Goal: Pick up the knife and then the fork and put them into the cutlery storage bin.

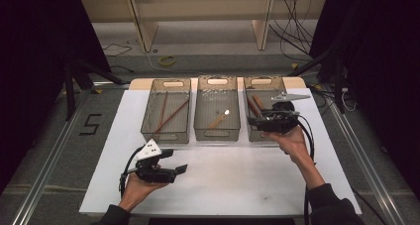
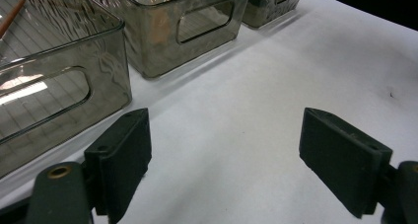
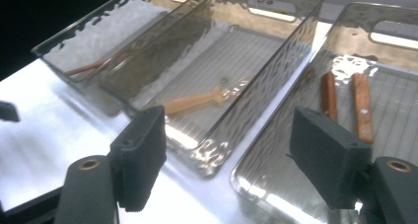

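On the white worktop [image 1: 223, 180], both grippers gape empty; the right gripper [image 1: 255, 122] risks knocking the right bin [image 1: 249, 136] at the far edge.

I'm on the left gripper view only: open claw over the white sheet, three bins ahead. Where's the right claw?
Observer: The right claw hovers over the near end of the right bin.
Operator: Is it holding anything?
Observer: No, its jaws stand open with nothing between them.
Operator: What's in that bin?
Observer: Two wooden handles, lying side by side.
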Demonstrator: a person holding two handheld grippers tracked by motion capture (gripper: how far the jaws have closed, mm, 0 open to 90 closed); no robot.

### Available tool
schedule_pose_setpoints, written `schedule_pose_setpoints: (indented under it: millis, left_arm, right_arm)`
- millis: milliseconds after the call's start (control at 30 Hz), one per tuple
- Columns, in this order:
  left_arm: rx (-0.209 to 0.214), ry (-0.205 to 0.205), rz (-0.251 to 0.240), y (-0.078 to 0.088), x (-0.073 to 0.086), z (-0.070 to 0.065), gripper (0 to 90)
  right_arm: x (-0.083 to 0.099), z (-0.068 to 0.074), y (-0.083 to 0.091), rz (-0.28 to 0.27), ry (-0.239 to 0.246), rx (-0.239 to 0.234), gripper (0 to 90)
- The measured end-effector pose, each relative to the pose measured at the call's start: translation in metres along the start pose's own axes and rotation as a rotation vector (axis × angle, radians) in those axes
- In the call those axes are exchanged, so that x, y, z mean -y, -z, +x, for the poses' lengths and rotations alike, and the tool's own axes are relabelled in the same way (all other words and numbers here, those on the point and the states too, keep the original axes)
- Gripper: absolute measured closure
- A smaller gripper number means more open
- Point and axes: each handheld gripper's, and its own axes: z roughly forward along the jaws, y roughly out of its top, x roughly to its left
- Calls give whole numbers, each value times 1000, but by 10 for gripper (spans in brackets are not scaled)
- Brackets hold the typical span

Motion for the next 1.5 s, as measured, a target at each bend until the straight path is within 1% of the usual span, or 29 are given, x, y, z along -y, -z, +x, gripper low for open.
schedule_pose_setpoints:
  millis: [67,233,300,333,467,600,667,800,867,933,1100,1167,1233,1300,1400,1500]
  left_arm:
    - [0,-1,0,0,0,0,196]
    - [1,0,2,1,0,0,196]
    - [-1,9,-4,2,1,1,196]
    - [0,8,-5,3,1,2,196]
    - [-3,8,-6,5,2,2,196]
    - [-3,9,-11,7,1,1,196]
    - [-2,8,-11,7,2,1,196]
    - [5,9,-15,9,2,-1,196]
    - [10,14,-16,9,3,-1,196]
    - [14,12,-12,8,3,-2,196]
    - [21,10,-9,7,3,-4,196]
    - [27,12,-7,6,3,-5,196]
    - [36,19,-9,6,4,-5,195]
    - [48,28,-14,5,4,-6,195]
    - [53,29,-12,5,4,-8,195]
    - [57,28,-8,5,4,-9,193]
  right_arm:
    - [7,5,2,5,7,-7,300]
    - [22,14,6,-7,20,-26,300]
    - [27,16,6,-9,25,-40,298]
    - [30,17,7,-15,21,-45,298]
    - [40,24,10,-27,35,-62,292]
    - [51,31,15,-49,38,-81,287]
    - [56,34,16,-58,41,-83,283]
    - [68,38,21,-79,22,-107,272]
    - [74,41,23,-77,22,-117,262]
    - [80,43,26,-82,10,-130,260]
    - [94,48,32,-89,18,-123,251]
    - [99,49,34,-91,19,-129,251]
    - [104,50,36,-96,23,-121,249]
    - [108,51,38,-95,17,-130,245]
    - [112,51,40,-105,25,-127,228]
    - [114,50,43,-113,4,-129,226]
